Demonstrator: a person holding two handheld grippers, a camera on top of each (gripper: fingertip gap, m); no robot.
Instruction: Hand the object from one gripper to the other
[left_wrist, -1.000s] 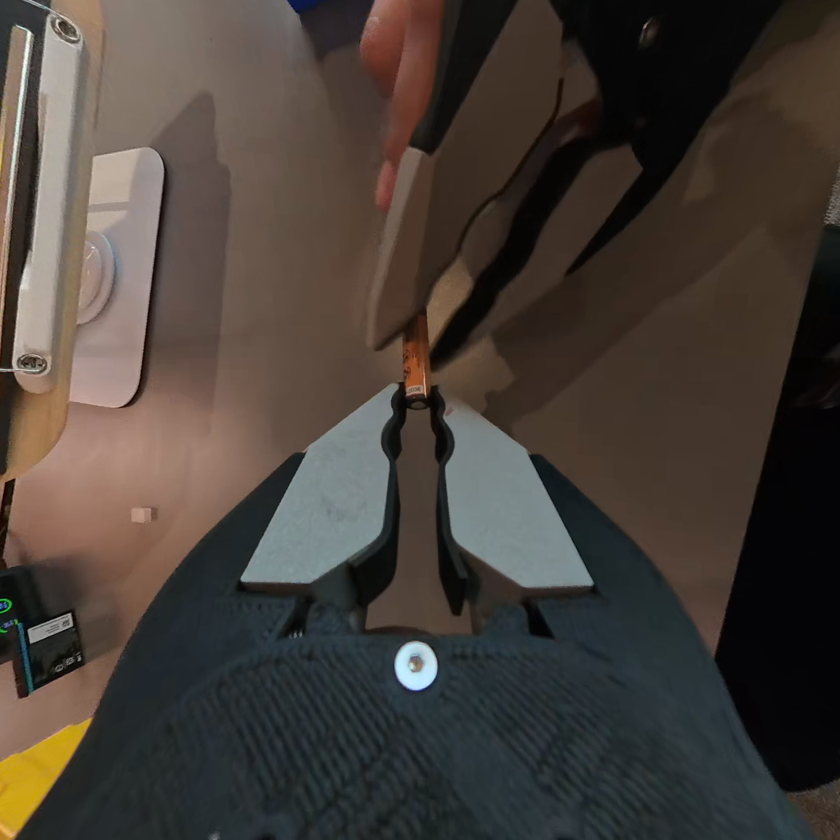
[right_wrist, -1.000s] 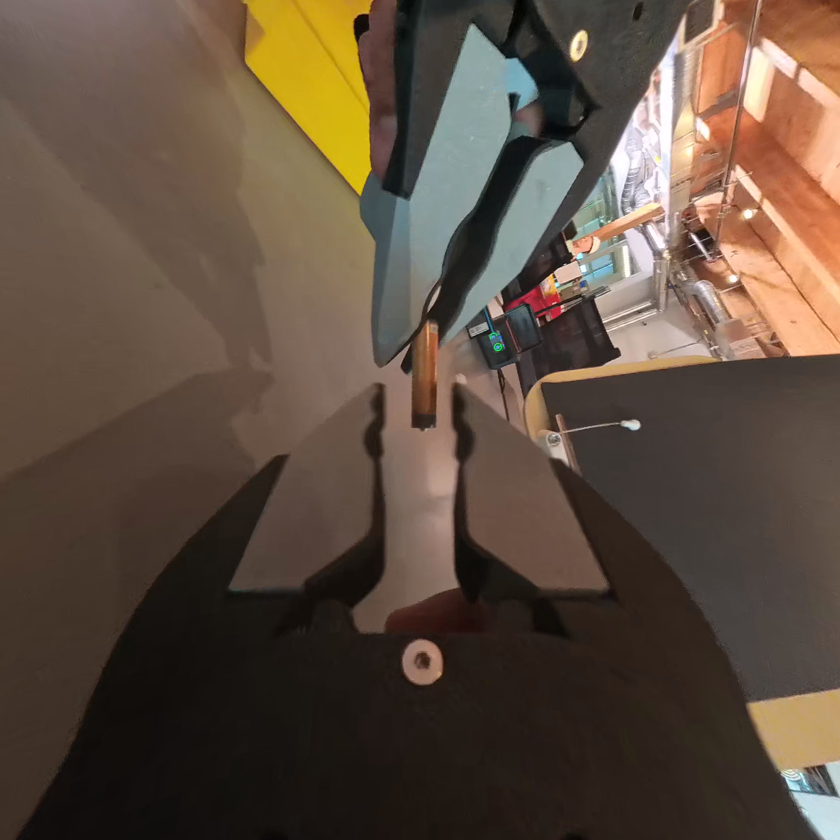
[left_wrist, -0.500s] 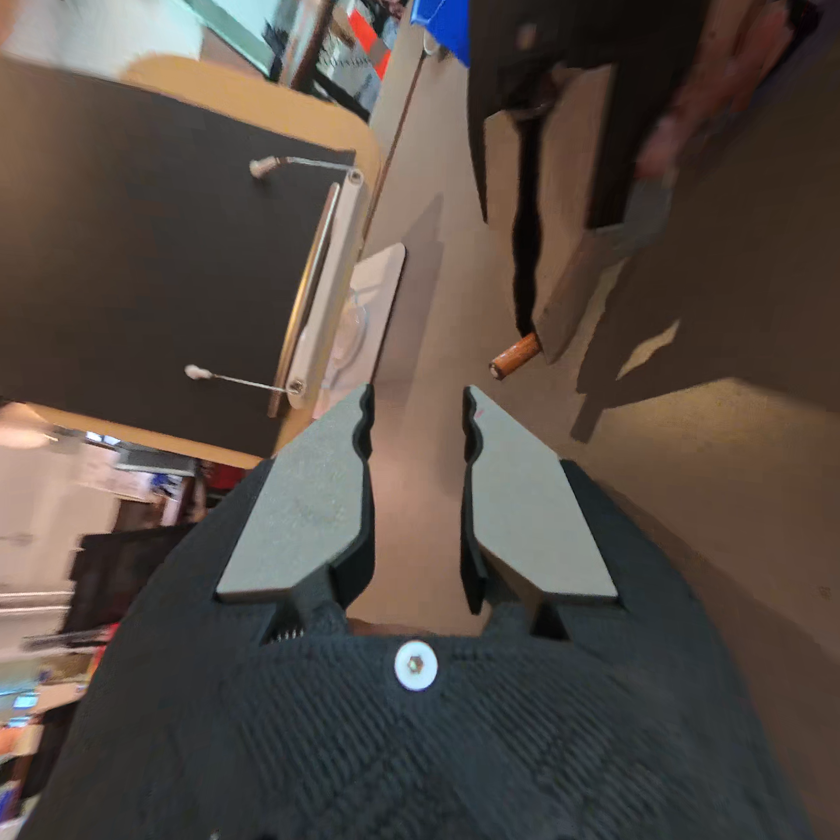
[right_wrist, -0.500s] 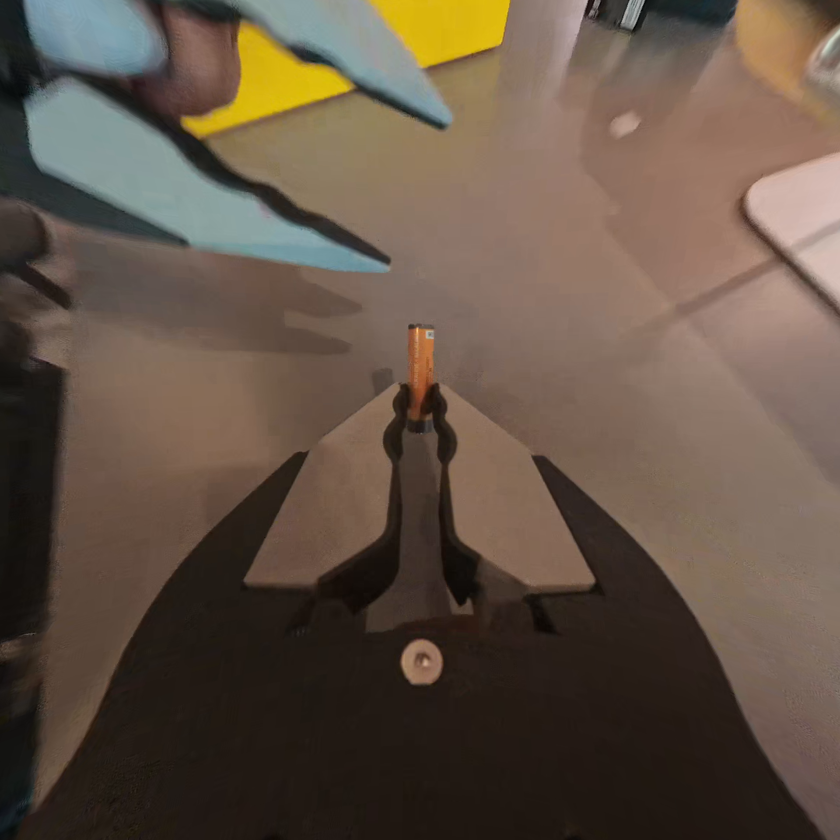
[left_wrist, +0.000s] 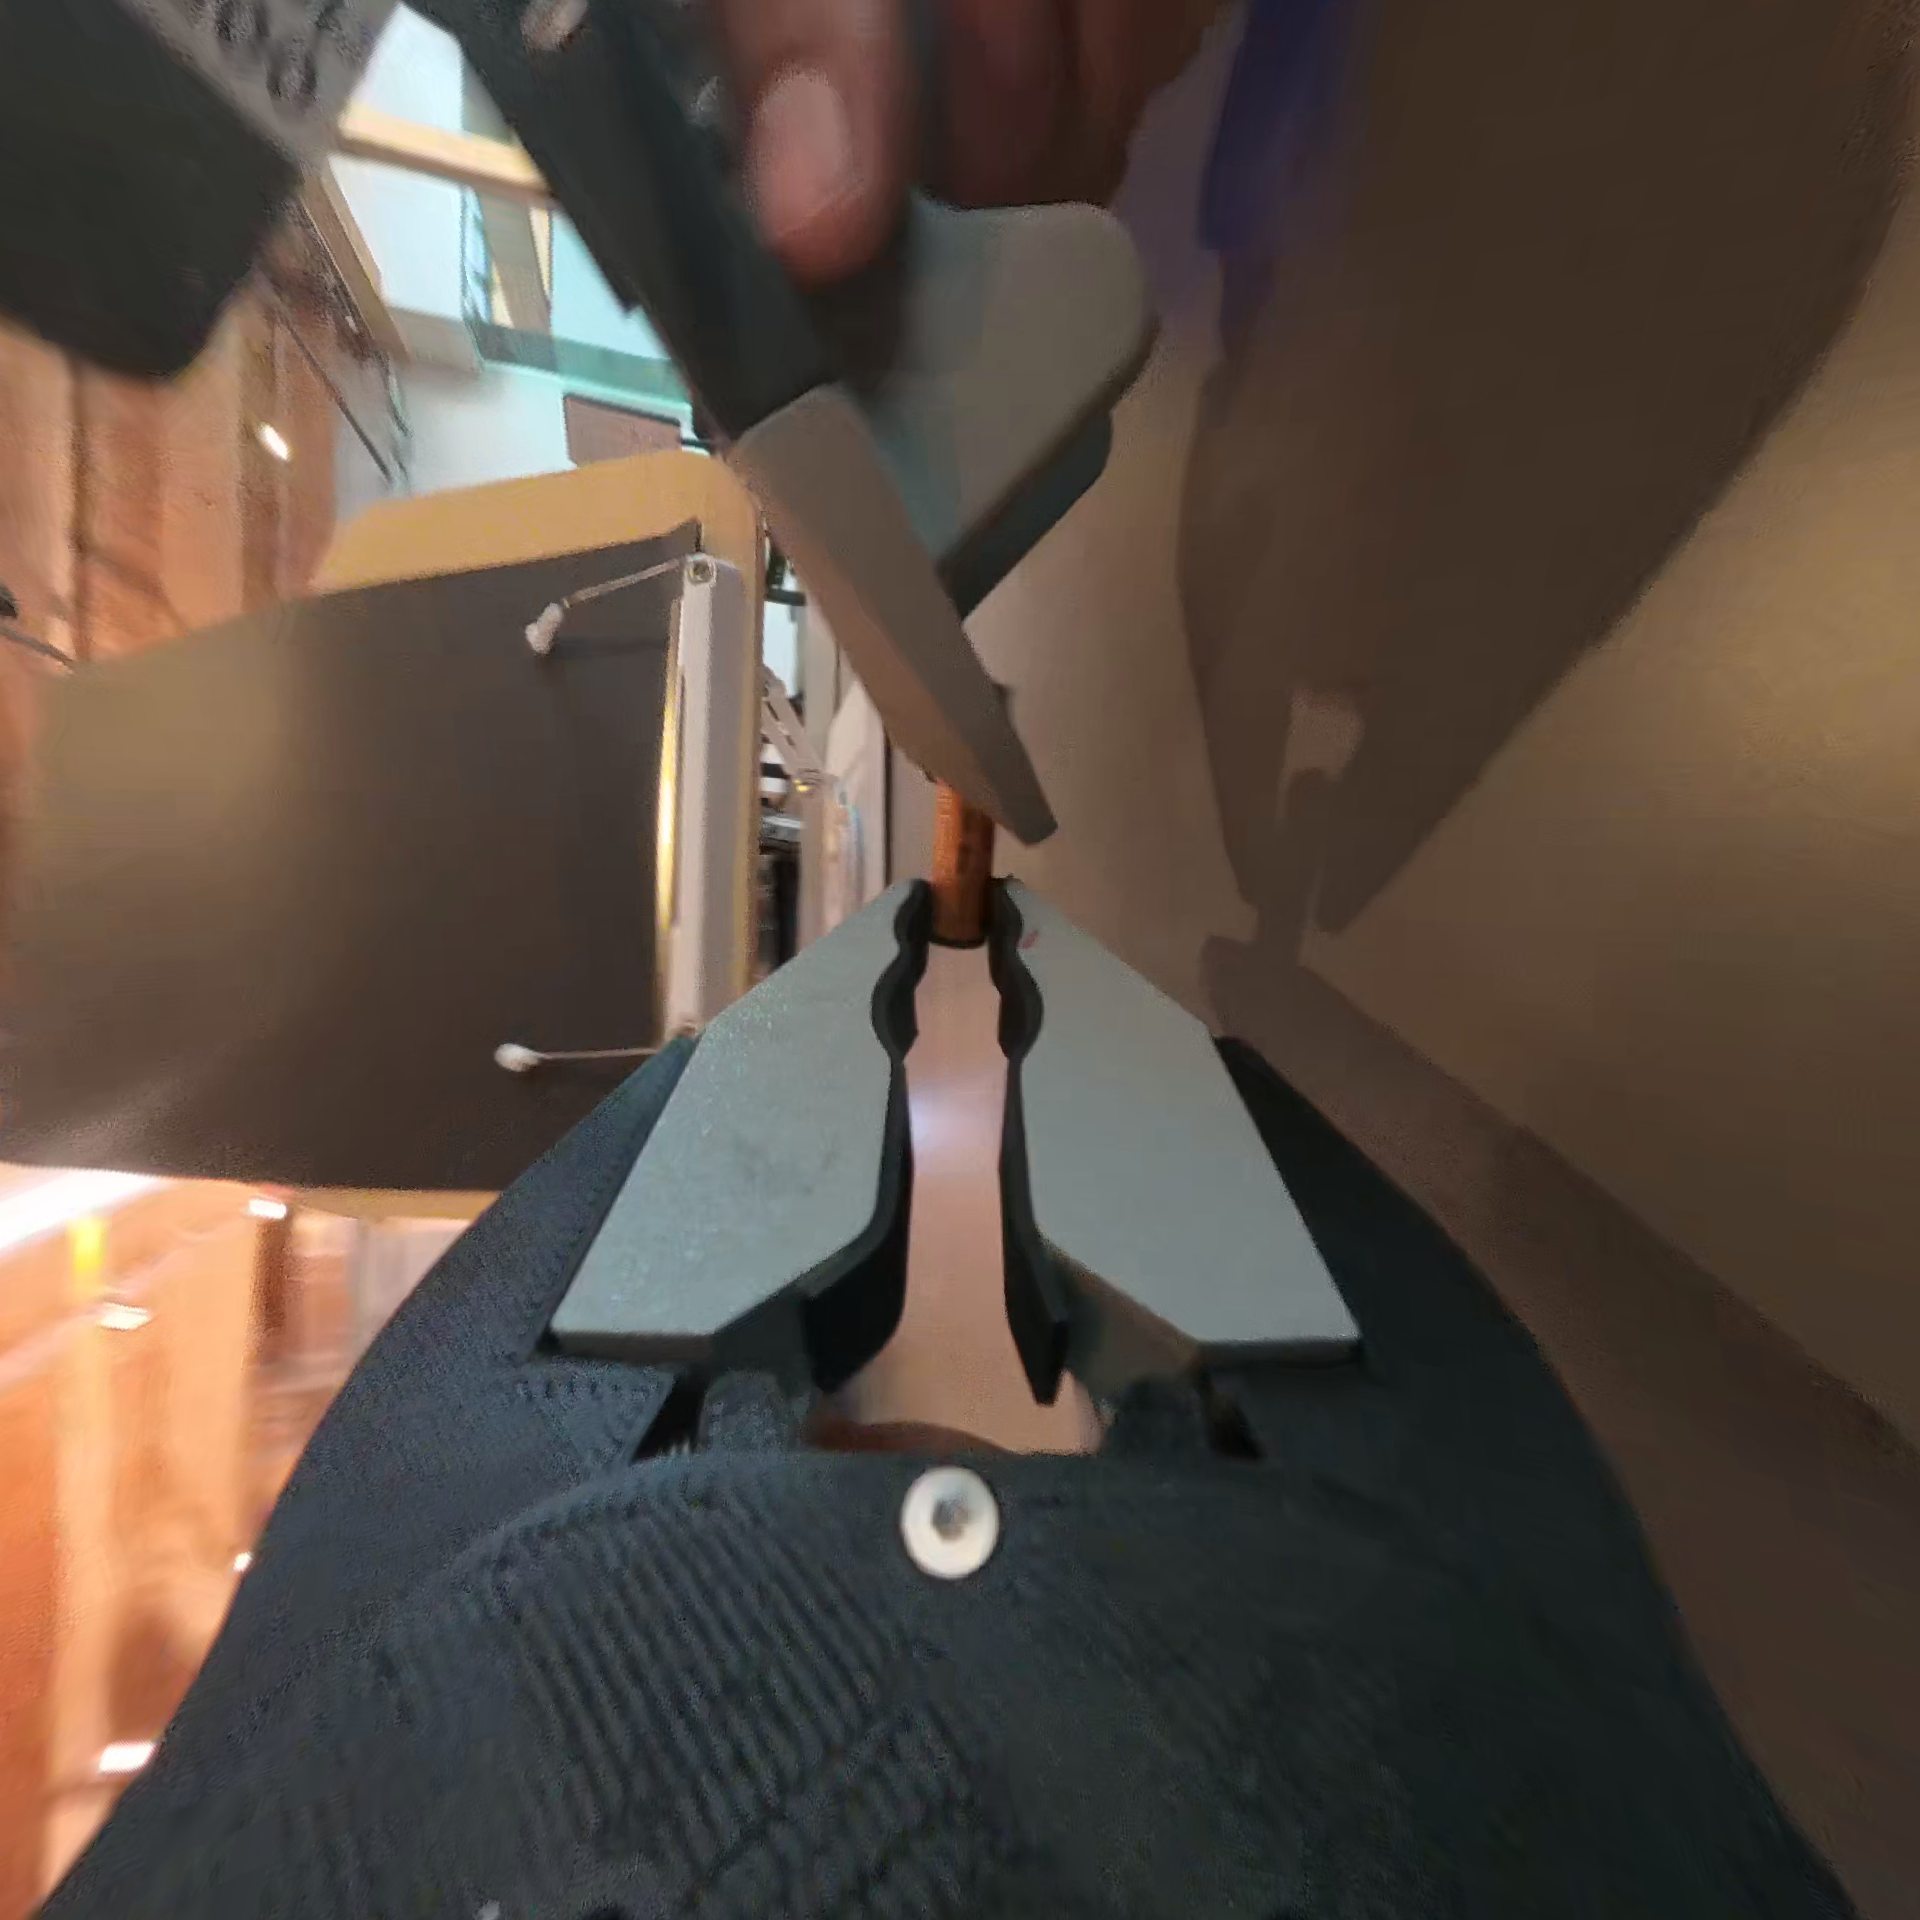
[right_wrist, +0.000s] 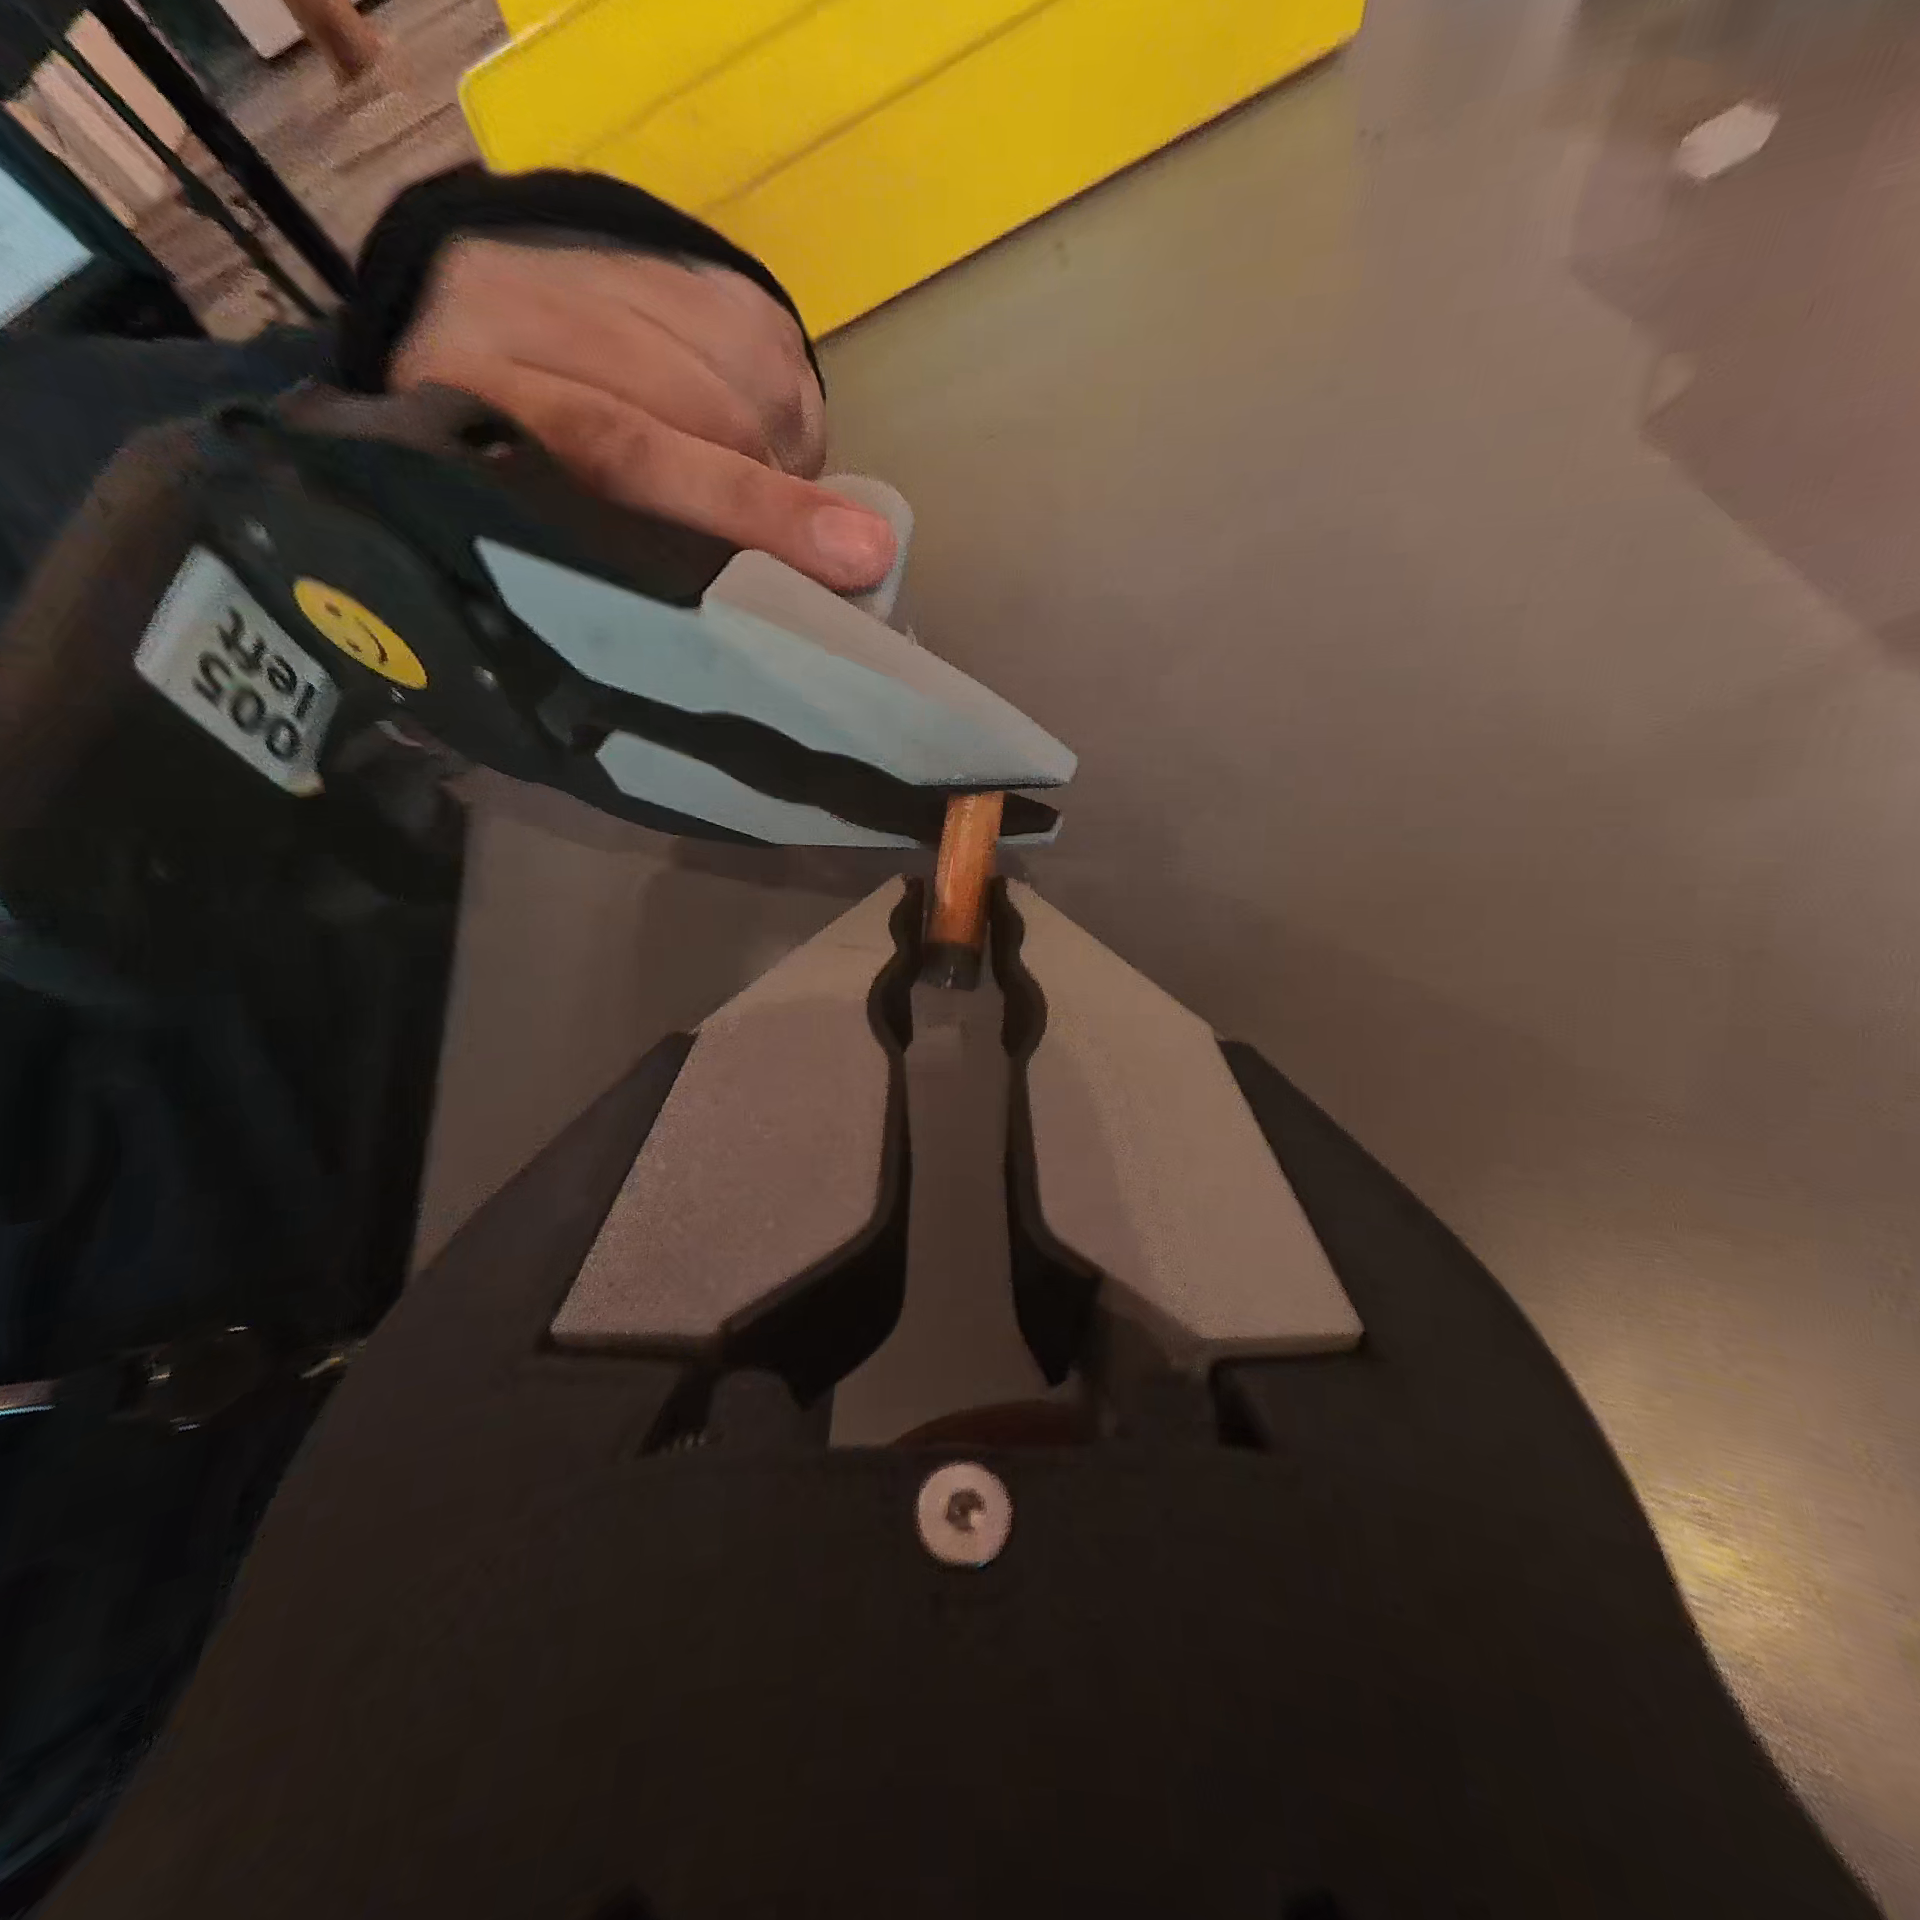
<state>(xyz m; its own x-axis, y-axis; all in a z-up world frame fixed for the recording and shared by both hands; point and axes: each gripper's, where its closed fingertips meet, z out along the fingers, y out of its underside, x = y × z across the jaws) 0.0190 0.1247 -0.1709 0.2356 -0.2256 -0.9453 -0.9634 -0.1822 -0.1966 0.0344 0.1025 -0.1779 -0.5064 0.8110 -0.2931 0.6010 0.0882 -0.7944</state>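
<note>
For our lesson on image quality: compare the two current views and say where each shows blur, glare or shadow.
Left wrist view: background at left smeared, hand above soft, broad shadows on the tan surface, left gripper fairly sharp. Right wrist view: orange battery and right gripper clear, upper right corner blurred, soft glare on the grey surface at lower right.

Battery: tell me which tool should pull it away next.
Left, probably. The left tool now pinches one end of the battery, though it was open half a second ago, when the right tool carried it alone. The right one only needs to open.
</note>
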